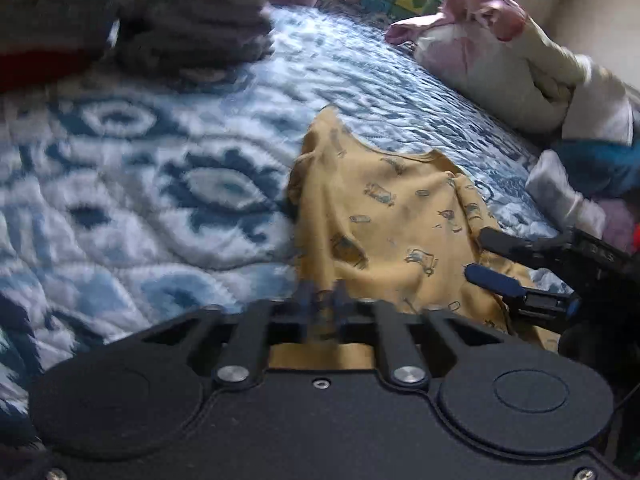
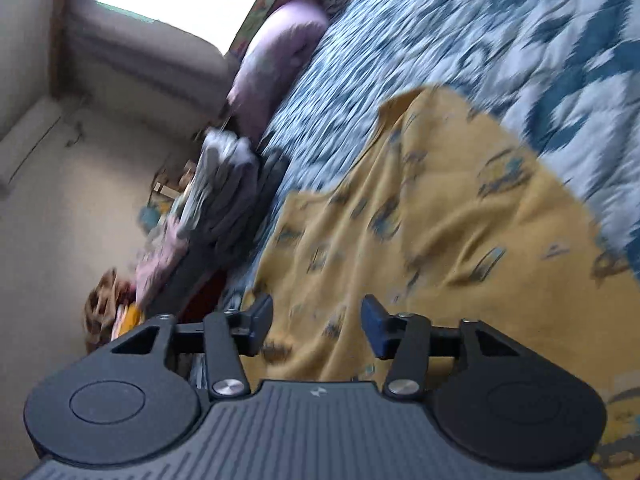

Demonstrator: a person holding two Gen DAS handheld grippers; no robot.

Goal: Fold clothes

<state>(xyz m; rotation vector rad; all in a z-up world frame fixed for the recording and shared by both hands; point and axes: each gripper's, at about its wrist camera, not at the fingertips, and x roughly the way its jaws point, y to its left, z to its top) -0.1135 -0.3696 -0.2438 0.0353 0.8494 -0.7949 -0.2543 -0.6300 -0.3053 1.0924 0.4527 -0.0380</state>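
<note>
A: Since the bed takes up most of both views, what covers it?

B: A quilt (image 1: 168,168) patterned in blue and white, spread wide under everything else. In the left wrist view it fills the frame from nine o'clock through twelve.

A: And the clothes?

B: The yellow printed garment (image 1: 384,216) lies rumpled on the quilt, just right of centre in the left wrist view, reaching down toward six o'clock. In the right wrist view it spreads from the centre out to four o'clock. At eleven o'clock in the left view sits a stack of folded grey clothes (image 1: 192,20), well apart from the garment. At two o'clock there is a loose pile of pale and pink laundry (image 1: 492,60), near the quilt's edge.

A: What about a pillow?

B: A pink pillow (image 2: 276,68) shows at eleven o'clock in the right wrist view, blurred, beside the quilt.

A: Now the grippers.

B: The left gripper (image 1: 324,300) has its fingers drawn together, pinching a fold of the yellow printed garment at six o'clock; yellow cloth shows behind them too. The right gripper (image 2: 316,326) has its fingers spread apart over the garment, with cloth beneath the gap but neither pad pressing it. It also enters the left view at four o'clock.
</note>
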